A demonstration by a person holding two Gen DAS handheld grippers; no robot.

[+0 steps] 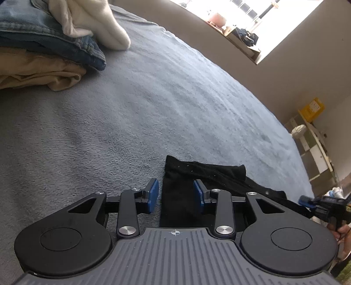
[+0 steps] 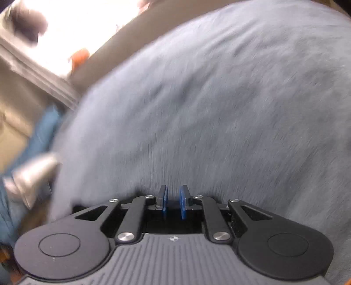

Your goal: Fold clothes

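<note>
Left wrist view gives us a grey-blue blanket (image 1: 164,98) with stacked folded clothes (image 1: 43,54) at far left and a black garment (image 1: 197,173) lying flat just ahead. Our left gripper (image 1: 176,196) is partly spread, empty, over that garment's edge (contact unclear). Our right gripper (image 2: 173,202) shows a narrow gap, pinching nothing, above blurred blanket.

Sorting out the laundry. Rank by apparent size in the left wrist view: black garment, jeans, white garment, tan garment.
1. Black garment, though it lies nearest the camera, so this is unsure.
2. Jeans.
3-4. White garment and tan garment look alike; both are cut off by the frame edge.
</note>
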